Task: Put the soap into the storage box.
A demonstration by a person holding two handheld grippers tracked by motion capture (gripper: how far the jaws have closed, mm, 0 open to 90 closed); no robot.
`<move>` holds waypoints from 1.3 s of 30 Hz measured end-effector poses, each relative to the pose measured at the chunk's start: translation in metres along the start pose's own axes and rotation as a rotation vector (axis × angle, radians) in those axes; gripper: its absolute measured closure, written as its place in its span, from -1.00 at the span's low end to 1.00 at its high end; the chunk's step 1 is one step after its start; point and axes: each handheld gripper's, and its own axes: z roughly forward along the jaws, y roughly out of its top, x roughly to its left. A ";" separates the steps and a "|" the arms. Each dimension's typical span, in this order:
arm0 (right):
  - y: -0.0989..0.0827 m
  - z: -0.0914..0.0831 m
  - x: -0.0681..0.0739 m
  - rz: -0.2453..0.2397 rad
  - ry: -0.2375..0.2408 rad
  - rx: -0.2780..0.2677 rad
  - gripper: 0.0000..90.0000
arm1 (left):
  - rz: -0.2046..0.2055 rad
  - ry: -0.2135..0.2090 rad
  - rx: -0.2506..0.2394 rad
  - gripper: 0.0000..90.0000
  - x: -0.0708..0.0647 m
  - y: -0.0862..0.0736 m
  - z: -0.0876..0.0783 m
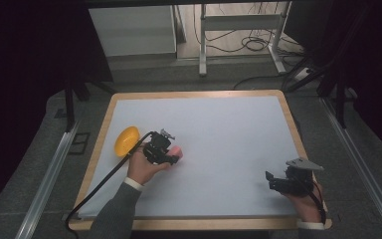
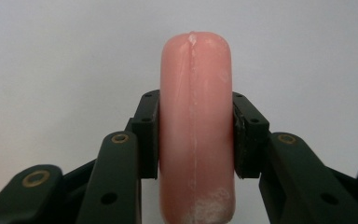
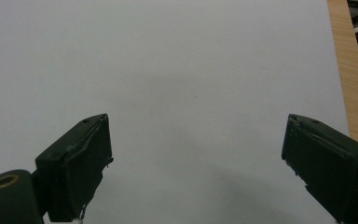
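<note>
Pink, smooth and rounded at the tip, a sausage-shaped object [image 2: 196,130] is seen clamped between the two pads of the left gripper [image 2: 196,135] in the left gripper view; a pale seam runs along its length and a whitish scuff marks its near end. The jaws are closed onto its sides, with contact on both pads.

In the high view the left gripper [image 1: 171,152] is placed at about 9 o'clock on the white mat [image 1: 229,129], and the pink object [image 1: 176,151] juts from it toward 3 o'clock. A yellow bowl [image 1: 126,140] is noted just beyond the hand toward 10 o'clock, tilted or on its side; which cannot be told.

The right gripper [image 1: 273,183] is held low at about 4 o'clock, jaws spread wide with nothing between them, as the right gripper view confirms over bare mat [image 3: 191,93] and a strip of wooden table edge [image 3: 347,70].

Step judged in hand: the pink object is grasped and carried. The bowl is probably the target; a swing back toward 10 o'clock and a release over its opening would be required.

The bowl is supplied by the high view, the grip detail by the left gripper view.
</note>
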 end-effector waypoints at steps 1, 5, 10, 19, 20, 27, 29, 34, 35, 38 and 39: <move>0.000 0.000 0.000 0.000 0.000 0.000 -0.82 | -0.002 0.000 -0.007 0.34 0.001 0.000 -0.002; 0.000 0.000 0.000 0.001 -0.002 -0.001 -0.82 | -0.002 0.009 -0.023 0.34 0.003 0.000 -0.010; 0.000 0.000 0.000 0.000 -0.002 -0.001 -0.82 | -0.001 0.017 -0.036 0.34 0.005 -0.001 -0.016; 0.000 0.000 0.000 0.002 -0.004 -0.001 -0.82 | -0.010 0.031 -0.059 0.34 0.010 -0.001 -0.028; 0.000 0.000 0.000 0.002 -0.004 -0.001 -0.82 | -0.010 0.033 -0.061 0.34 0.010 -0.001 -0.029; 0.000 0.000 0.000 0.003 -0.006 -0.002 -0.82 | -0.013 0.047 -0.068 0.34 0.014 -0.003 -0.038; 0.000 0.000 0.000 0.004 -0.005 -0.001 -0.82 | -0.015 0.050 -0.074 0.34 0.016 -0.003 -0.041; 0.000 0.001 0.000 0.003 -0.007 0.002 -0.82 | -0.024 0.061 -0.088 0.34 0.020 -0.003 -0.048; 0.000 0.000 0.000 0.003 -0.007 0.001 -0.82 | -0.026 0.061 -0.089 0.34 0.020 -0.003 -0.049; -0.001 0.001 0.000 0.003 -0.009 0.005 -0.82 | -0.030 0.066 -0.092 0.34 0.023 -0.004 -0.052; -0.001 0.001 0.000 0.003 -0.009 0.005 -0.82 | -0.030 0.069 -0.094 0.34 0.024 -0.004 -0.053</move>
